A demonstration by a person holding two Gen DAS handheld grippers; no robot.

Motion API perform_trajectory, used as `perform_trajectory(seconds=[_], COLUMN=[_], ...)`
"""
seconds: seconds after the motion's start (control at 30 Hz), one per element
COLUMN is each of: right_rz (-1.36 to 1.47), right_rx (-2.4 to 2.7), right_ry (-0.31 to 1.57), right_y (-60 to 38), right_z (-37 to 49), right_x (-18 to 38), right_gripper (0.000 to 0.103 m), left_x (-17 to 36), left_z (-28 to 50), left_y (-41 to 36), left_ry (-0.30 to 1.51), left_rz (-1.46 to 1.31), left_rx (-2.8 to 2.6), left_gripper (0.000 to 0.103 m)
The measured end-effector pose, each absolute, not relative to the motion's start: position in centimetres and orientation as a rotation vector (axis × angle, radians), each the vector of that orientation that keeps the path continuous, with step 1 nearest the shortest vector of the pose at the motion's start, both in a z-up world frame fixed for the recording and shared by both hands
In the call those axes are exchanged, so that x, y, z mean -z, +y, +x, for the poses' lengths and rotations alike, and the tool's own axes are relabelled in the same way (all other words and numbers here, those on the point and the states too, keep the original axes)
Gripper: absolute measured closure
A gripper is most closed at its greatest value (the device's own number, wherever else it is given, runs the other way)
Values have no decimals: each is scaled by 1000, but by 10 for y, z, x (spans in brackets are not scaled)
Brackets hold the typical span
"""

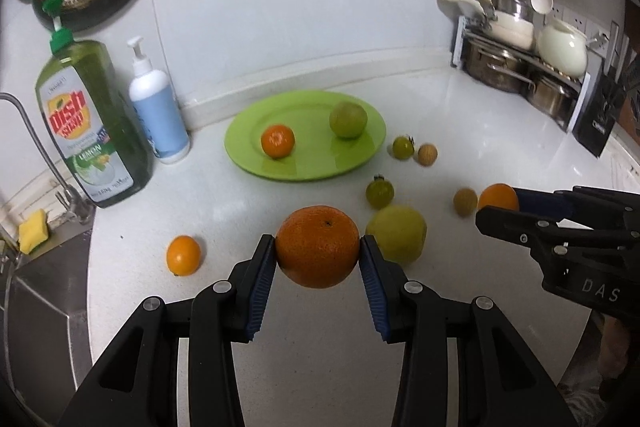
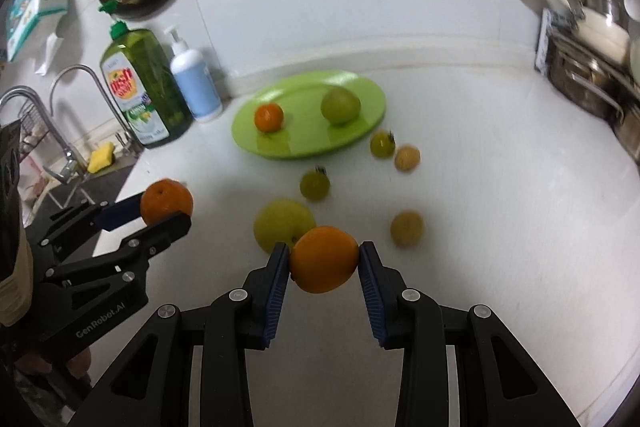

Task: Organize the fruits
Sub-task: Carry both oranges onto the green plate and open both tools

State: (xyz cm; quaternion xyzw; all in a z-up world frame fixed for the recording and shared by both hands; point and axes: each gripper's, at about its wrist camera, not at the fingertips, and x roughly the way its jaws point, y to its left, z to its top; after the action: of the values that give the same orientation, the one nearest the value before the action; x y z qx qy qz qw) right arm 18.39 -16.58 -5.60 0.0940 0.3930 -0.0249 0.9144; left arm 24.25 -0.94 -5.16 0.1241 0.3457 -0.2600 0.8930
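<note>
Two oranges gripped — round, glossy, dimpled skin.

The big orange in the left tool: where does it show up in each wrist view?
Left wrist view: the big orange sits bottom centre, clamped by the left tool.
Right wrist view: it appears at the left edge, between that tool's fingertips.
Shared landmark: the green plate, beyond the fruit in both views.
</note>
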Motion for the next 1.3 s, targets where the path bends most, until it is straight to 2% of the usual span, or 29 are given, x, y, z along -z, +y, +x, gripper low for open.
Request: perform_trajectory(seconds=[0.83,1.3], right_rz=[102,96], right_rx=[-171,-196], right_ry=[668,704], right_y=[-192,-210], right_z=[263,339], right_x=[-9,-3], right_gripper=[66,66], left_x=[-6,-3], left_z=[278,349], left_y=[-46,-62], left_ry=[581,604], left_rz=[231,242], left_rx=[417,401], left_gripper=[61,61])
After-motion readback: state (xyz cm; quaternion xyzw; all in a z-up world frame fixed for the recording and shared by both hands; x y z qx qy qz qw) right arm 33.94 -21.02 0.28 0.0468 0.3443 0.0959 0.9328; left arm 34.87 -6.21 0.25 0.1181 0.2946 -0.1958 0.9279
